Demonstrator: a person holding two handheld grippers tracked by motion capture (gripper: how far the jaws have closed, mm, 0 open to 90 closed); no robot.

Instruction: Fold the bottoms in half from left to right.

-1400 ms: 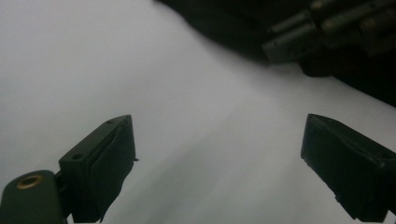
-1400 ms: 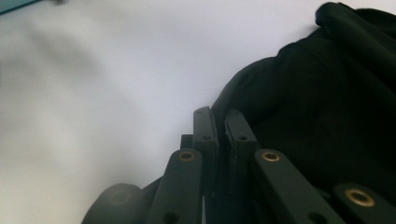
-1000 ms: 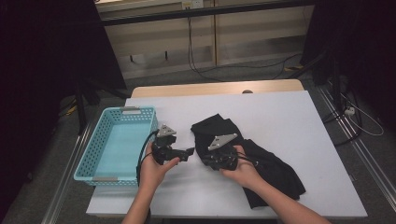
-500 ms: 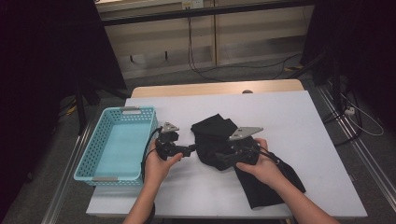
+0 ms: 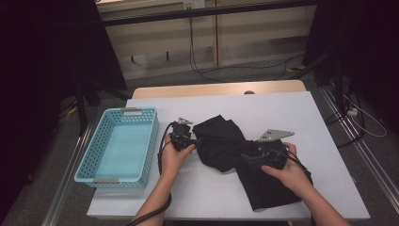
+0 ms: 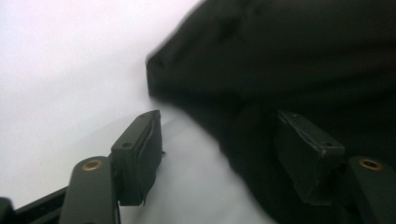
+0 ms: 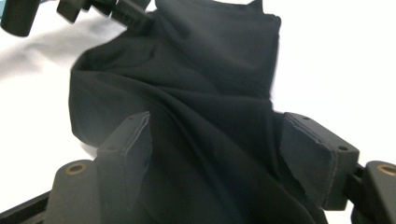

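We see a black cloth (image 5: 235, 150) lying crumpled across the middle of a white table (image 5: 324, 136), well to the right of a light-blue basket (image 5: 117, 146) that stands at the table's left edge. On the cloth's left edge rests the left gripper (image 5: 195, 141), held in the person's left hand (image 5: 175, 157); in the left gripper view its jaws have just been closing yet stand apart, one pad (image 6: 142, 149) over bare table, the other over the cloth's (image 6: 289, 70) hem, neither pressing the fabric. Over the cloth's right half sits the right gripper (image 5: 245, 159), held in the right hand (image 5: 289, 172). In the right gripper view its jaws have just been opening and stand apart, a raised fold of the cloth (image 7: 201, 93) lying between the pads (image 7: 133, 140) without being pinched. Beyond that fold, at the cloth's far edge, we see the left gripper (image 7: 116, 9) again.
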